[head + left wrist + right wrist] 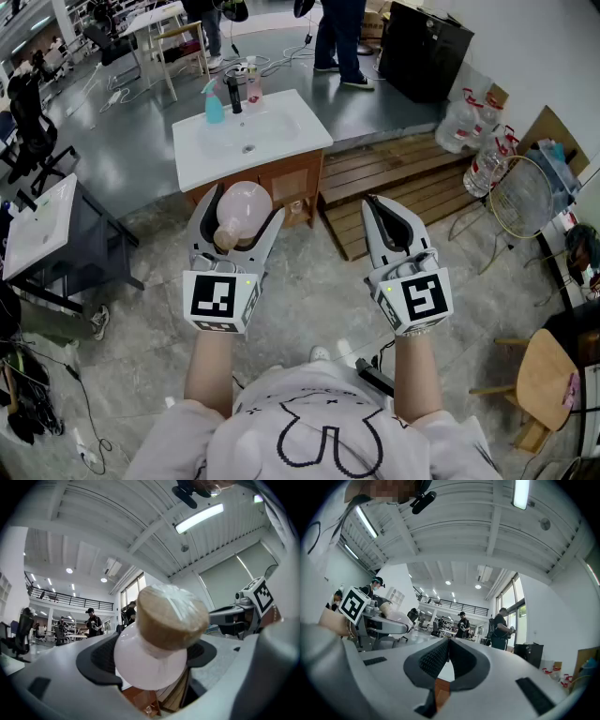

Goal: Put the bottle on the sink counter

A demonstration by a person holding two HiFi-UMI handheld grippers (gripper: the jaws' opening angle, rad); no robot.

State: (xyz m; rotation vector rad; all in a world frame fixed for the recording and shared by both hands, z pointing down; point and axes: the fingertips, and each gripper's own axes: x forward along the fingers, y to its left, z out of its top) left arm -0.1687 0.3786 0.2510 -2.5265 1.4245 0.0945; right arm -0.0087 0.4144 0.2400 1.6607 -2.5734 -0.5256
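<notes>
Bottle (242, 208), one and pink, sits clamped in the left tool (249, 199); the right tool (372, 202) is closed, empty.

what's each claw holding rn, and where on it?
Left claw grips the pink bottle by its round body, cap toward the person. Right claw is shut, empty.

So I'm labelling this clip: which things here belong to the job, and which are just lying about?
Job: bottle in left gripper; sink counter.
Lying about: teal spray bottle, wooden pallet, water jugs, wooden chair.
</notes>
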